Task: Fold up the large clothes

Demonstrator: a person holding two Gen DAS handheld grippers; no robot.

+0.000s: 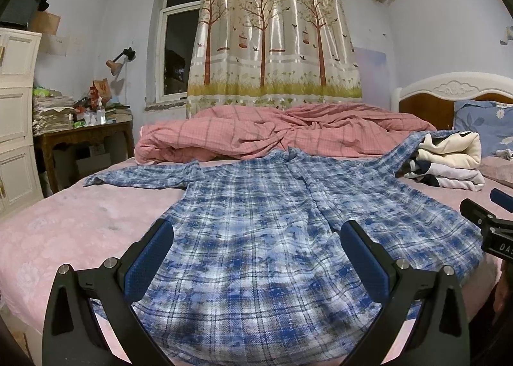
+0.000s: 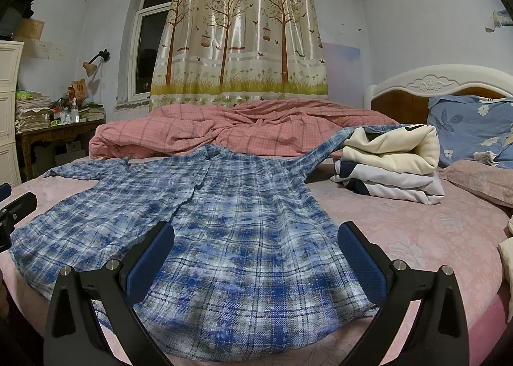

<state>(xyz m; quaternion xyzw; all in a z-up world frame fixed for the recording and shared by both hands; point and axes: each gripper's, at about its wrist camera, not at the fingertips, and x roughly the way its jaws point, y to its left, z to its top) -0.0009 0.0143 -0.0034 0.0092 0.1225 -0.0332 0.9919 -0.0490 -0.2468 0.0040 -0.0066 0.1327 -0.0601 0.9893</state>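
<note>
A blue and white plaid shirt (image 1: 256,225) lies spread flat on the pink bed sheet (image 1: 73,228), collar away from me, both sleeves stretched out sideways. It also shows in the right wrist view (image 2: 231,225). My left gripper (image 1: 256,237) is open and empty, hovering over the shirt's hem on its left half. My right gripper (image 2: 255,237) is open and empty over the hem on its right half. The right gripper's edge shows in the left wrist view (image 1: 490,221), and the left gripper's edge in the right wrist view (image 2: 14,209).
A crumpled pink checked duvet (image 1: 282,132) lies behind the shirt. A stack of folded clothes (image 2: 391,164) sits at the right, on the shirt's right sleeve end. Blue floral pillows (image 2: 471,128) rest by the headboard. A cluttered wooden side table (image 1: 83,135) and white drawers (image 1: 16,116) stand left.
</note>
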